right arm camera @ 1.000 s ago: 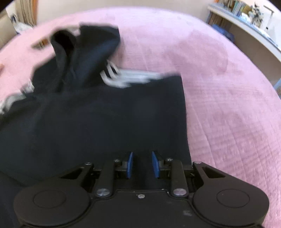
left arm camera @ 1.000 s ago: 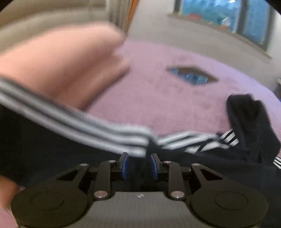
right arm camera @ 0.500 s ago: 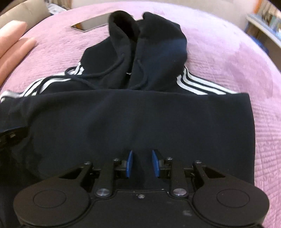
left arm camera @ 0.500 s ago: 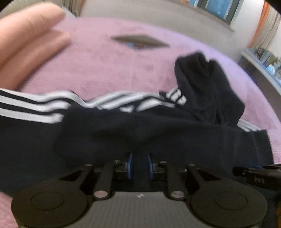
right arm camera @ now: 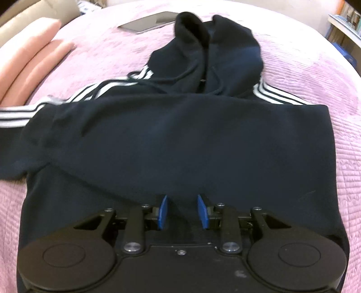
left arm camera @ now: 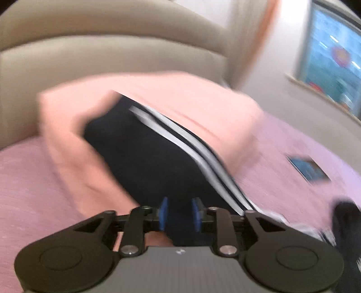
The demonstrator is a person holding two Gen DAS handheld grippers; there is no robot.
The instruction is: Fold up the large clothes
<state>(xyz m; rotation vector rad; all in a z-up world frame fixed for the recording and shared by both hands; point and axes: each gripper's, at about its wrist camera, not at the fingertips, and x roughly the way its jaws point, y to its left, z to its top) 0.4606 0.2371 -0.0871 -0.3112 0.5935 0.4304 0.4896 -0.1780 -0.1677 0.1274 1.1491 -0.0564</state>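
A black hoodie (right arm camera: 180, 135) with white striped sleeves lies on the pink bedspread (right arm camera: 315, 67), its lower half folded up over the chest and its hood (right arm camera: 214, 51) at the far end. My right gripper (right arm camera: 182, 211) is open over the folded edge, with dark cloth between the blue pads. In the blurred left wrist view, my left gripper (left arm camera: 179, 214) is open just above the striped sleeve (left arm camera: 158, 153), which stretches away onto a peach pillow (left arm camera: 203, 101).
A beige headboard (left arm camera: 101, 45) stands behind the pillow. A flat tablet-like device (right arm camera: 146, 21) lies on the bed beyond the hood. The peach pillow (right arm camera: 29, 54) is at the left. Shelves (right arm camera: 345, 24) stand at the far right.
My left gripper let go of the folded hem and swung left to the sleeve. My right gripper opened wider over the fold and the hoodie body settled flat.
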